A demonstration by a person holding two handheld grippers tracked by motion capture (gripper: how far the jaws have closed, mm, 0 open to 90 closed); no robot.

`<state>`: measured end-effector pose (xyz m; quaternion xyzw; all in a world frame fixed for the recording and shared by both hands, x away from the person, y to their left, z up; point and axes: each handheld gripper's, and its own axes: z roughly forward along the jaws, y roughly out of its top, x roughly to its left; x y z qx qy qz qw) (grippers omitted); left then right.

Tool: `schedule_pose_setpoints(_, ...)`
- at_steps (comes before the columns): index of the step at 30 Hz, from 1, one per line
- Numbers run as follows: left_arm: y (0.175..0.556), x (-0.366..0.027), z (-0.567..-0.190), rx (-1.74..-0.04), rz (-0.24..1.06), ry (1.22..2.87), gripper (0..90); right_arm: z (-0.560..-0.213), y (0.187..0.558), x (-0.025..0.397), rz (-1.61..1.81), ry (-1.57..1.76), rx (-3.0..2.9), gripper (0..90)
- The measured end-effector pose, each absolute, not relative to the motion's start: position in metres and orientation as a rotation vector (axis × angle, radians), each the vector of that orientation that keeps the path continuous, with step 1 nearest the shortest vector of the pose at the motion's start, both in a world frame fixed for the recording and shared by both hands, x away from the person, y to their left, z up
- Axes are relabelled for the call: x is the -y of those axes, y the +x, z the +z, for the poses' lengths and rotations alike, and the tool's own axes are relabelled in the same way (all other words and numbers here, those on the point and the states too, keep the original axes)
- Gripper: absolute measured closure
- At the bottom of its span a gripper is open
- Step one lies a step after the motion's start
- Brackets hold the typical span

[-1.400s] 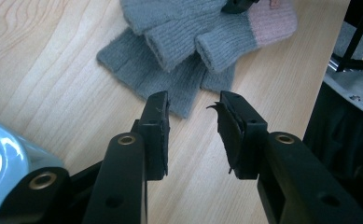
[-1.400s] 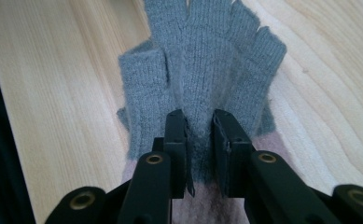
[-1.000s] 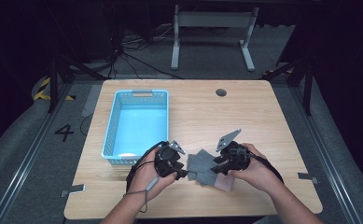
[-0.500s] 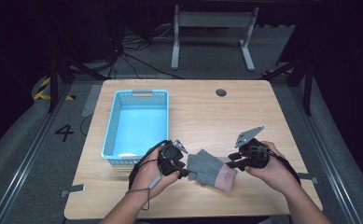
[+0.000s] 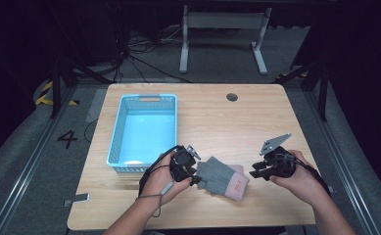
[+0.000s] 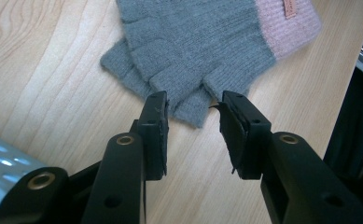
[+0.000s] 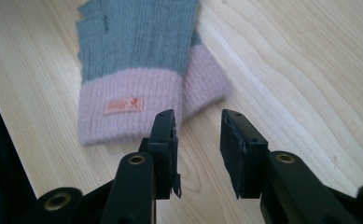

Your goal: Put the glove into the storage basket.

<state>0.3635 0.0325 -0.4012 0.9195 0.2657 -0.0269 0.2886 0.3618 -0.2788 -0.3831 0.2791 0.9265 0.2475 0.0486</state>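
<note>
Gloves (image 5: 222, 178) lie stacked on the table (image 5: 217, 122), both grippers, left (image 5: 194, 177) and right (image 5: 254, 172), gaping and empty, basket (image 5: 117, 137) unfilled — lifting's all ahead.

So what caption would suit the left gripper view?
Open left claw poised at the fingertip end of grey, pink-cuffed gloves on a wooden table.

Pale wood-grain rectangular tabletop (image 5: 276, 122), round dark grommet hole (image 5: 232, 97) toward 12 o'clock. Light blue perforated plastic basket (image 5: 144, 132) resting at 9 o'clock. Stacked grey knitted fingerless gloves with pink cuffs (image 5: 222, 178) lying flat at 6 o'clock.
</note>
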Motion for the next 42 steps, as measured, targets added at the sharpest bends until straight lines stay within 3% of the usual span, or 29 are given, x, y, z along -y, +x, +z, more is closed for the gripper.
schedule_pose_setpoints(20, 0.368, -0.026, -0.417, -0.745, -0.098, 2.495, 61.7, -0.412, 0.361, 0.265, 0.578, 0.697, -2.967, 65.6)
schedule_pose_setpoints(28, 0.370, -0.021, -0.424, -0.758, -0.088, 2.504, 60.9, -0.416, 0.361, 0.261, 0.570, 0.655, -2.971, 73.5)
schedule_pose_setpoints(37, 0.372, -0.012, -0.433, -0.757, -0.078, 2.563, 66.2, -0.417, 0.361, 0.260, 0.563, 0.653, -2.969, 74.3)
schedule_pose_setpoints(42, 0.372, -0.013, -0.433, -0.788, -0.050, 2.571, 64.8, -0.417, 0.360, 0.259, 0.563, 0.653, -2.969, 74.4)
